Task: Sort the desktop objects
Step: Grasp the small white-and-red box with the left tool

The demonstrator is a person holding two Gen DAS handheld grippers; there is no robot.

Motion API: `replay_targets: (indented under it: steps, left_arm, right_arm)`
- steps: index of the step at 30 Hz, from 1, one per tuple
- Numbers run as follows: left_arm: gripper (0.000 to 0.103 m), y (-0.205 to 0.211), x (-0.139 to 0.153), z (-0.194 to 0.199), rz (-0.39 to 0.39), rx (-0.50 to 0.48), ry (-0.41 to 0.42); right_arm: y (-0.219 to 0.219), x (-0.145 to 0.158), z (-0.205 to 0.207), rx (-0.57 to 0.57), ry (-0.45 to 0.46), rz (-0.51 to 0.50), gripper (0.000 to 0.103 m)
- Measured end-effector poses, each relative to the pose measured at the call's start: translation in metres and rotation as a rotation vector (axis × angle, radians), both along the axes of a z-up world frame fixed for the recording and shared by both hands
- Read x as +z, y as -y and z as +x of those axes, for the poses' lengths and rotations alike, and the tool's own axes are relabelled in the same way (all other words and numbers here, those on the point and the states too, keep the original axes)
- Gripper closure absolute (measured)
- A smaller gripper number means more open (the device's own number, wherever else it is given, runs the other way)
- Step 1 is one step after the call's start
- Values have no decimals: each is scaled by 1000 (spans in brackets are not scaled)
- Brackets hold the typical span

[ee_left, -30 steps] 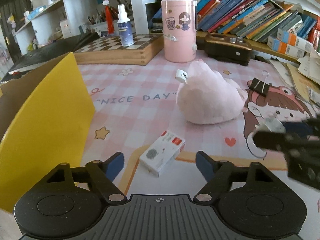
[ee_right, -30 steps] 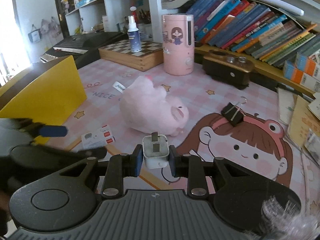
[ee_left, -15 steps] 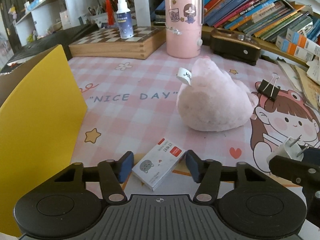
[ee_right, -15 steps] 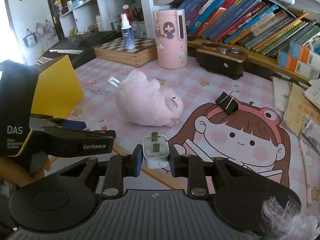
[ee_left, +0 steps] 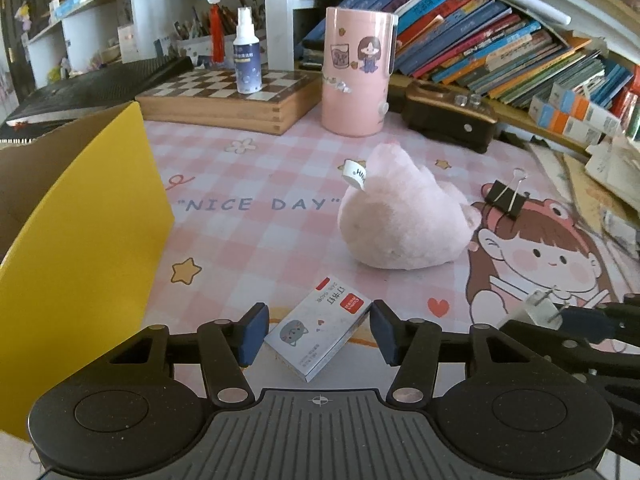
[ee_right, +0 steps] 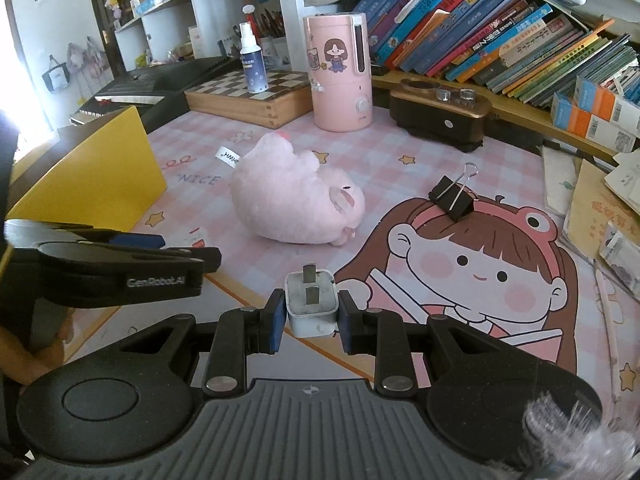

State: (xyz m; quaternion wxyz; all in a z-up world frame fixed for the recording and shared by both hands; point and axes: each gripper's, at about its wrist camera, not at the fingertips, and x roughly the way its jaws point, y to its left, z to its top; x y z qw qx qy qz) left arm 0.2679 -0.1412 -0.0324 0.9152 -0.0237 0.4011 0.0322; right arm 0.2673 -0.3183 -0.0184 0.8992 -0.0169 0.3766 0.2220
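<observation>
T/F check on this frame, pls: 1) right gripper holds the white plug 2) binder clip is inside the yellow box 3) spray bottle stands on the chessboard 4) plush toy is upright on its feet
1) True: the right gripper is clamped on the white plug.
2) False: the binder clip lies on the desk mat, well away from the yellow box.
3) True: the spray bottle stands on the chessboard.
4) False: the plush toy lies tipped over on the mat.

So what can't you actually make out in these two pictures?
- Inside of the yellow cardboard box: both views, hidden by its own wall.
- Small white staple box: hidden in the right view behind the left tongs.
- Book titles on the shelf: too small.
- Bottom-right corner, right view: blurred fuzz.
</observation>
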Motion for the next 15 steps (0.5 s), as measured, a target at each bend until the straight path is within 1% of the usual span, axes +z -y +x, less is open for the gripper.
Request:
replay_targets:
  steps: [7,15]
  left_arm:
    - [49,-3,8,-22,-10,-11,20]
    - [49,-7,12,-46,-22,-2,34]
  right_arm:
    - [-6,3,-9,7,1,-6,78]
    - [-16,7,-26,29,10,-8,78]
